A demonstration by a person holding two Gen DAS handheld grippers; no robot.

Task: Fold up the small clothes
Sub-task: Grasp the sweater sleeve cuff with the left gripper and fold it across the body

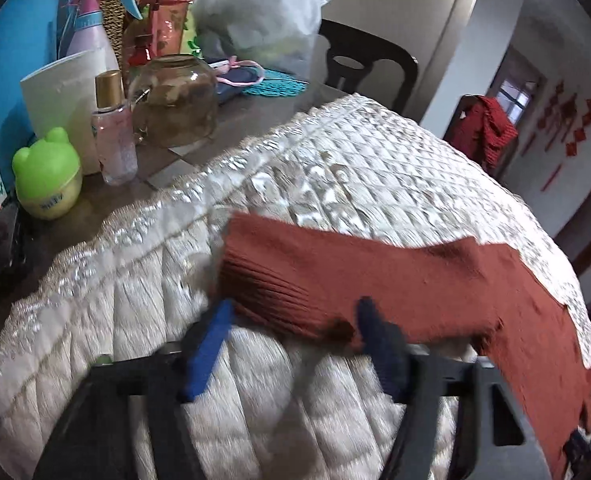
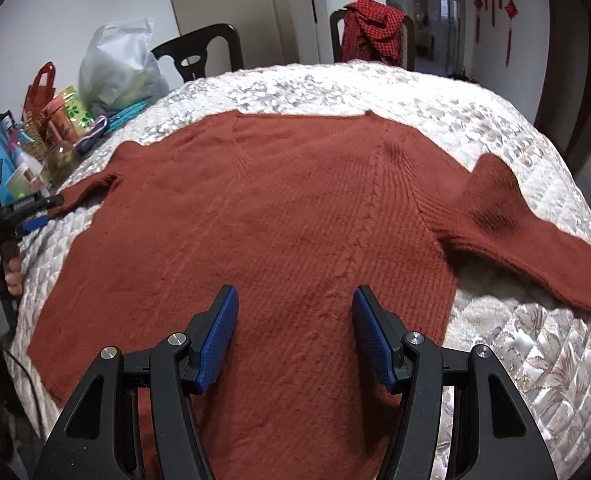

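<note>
Right wrist view: rust-red sweater (image 2: 279, 216) lies spread flat on a quilted cream table cover (image 2: 495, 128); right gripper (image 2: 295, 332) hovers over its hem, jaws wide apart, holding nothing. Left gripper (image 1: 291, 344) jaws gape at the sleeve cuff (image 1: 271, 276), not clamped. Bottles, jar (image 1: 175, 100) and bag crowd the table's edge; dark chairs stand behind.

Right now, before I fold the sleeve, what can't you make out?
- Left gripper: left wrist view is motion-blurred, so contact with the sleeve cuff is unclear.
- Sweater hem: right wrist view, hidden behind the right gripper.
- Right sleeve: bunched, underside hidden.
</note>
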